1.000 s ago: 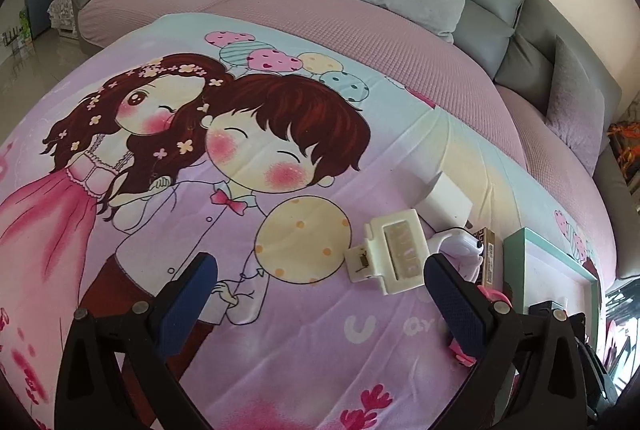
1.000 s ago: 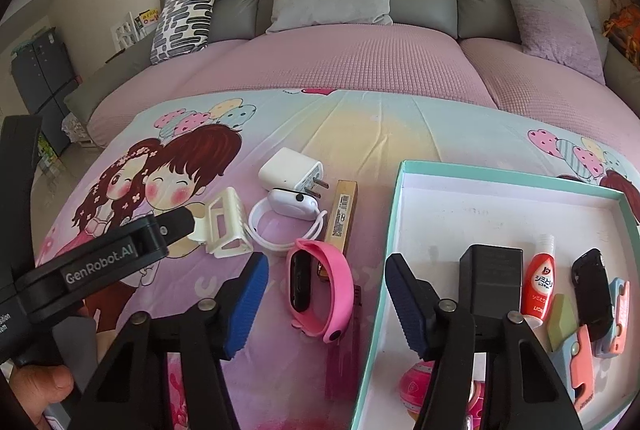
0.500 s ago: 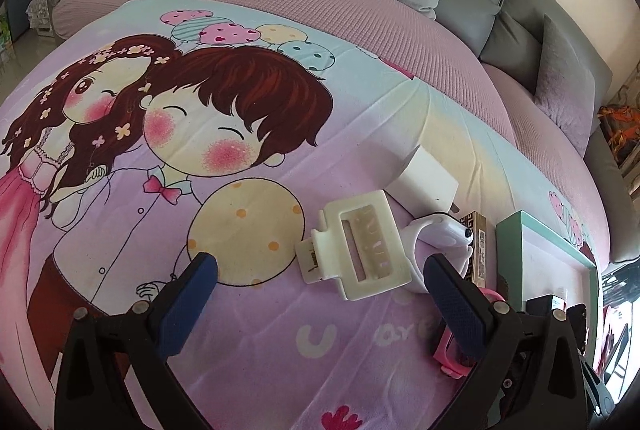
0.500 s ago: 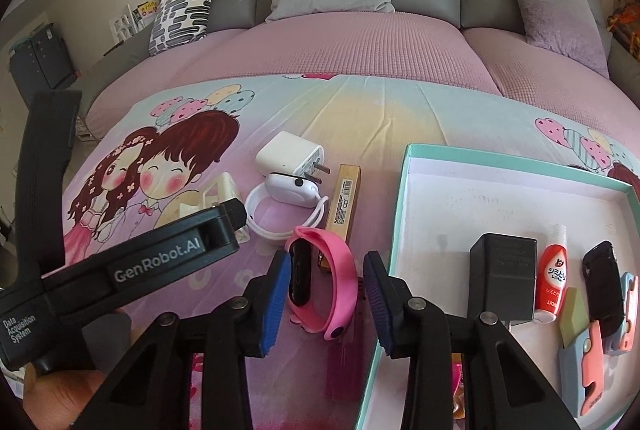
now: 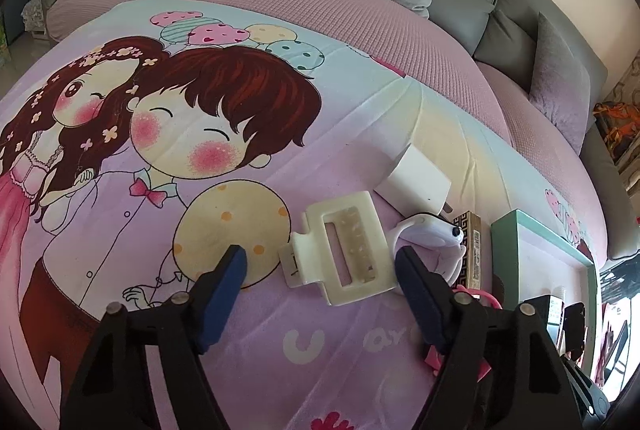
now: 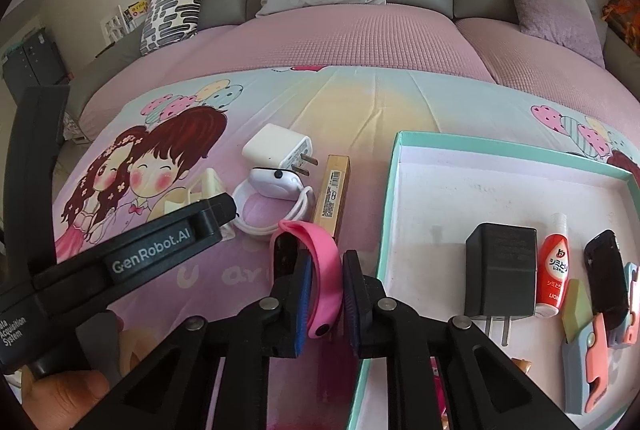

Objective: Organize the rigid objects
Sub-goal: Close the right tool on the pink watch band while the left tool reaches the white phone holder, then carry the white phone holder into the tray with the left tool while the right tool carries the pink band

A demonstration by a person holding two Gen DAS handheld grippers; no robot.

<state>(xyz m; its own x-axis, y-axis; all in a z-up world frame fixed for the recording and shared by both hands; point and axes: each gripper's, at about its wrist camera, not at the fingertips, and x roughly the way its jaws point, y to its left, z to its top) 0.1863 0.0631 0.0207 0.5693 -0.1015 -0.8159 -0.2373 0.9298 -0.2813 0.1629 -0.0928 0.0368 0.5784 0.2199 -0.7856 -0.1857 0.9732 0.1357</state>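
Both fingers pairs: right gripper (image 6: 324, 290) clamping pink band (image 6: 326, 270) beside box rim (image 6: 386, 214); left gripper (image 5: 320, 294) narrowing, empty.

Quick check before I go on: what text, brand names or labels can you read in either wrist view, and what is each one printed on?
"GenRobot.AI": on the left gripper body, right wrist view.
"Data Acquisition System", partly cut off: same gripper's handle.
"LION" and Japanese characters: on the red bottle in the teal box.
"U" and partial letters: printed on the cartoon sheet.
Barcode and fine print on the tan box: too small.
Black charger embossing: unreadable.
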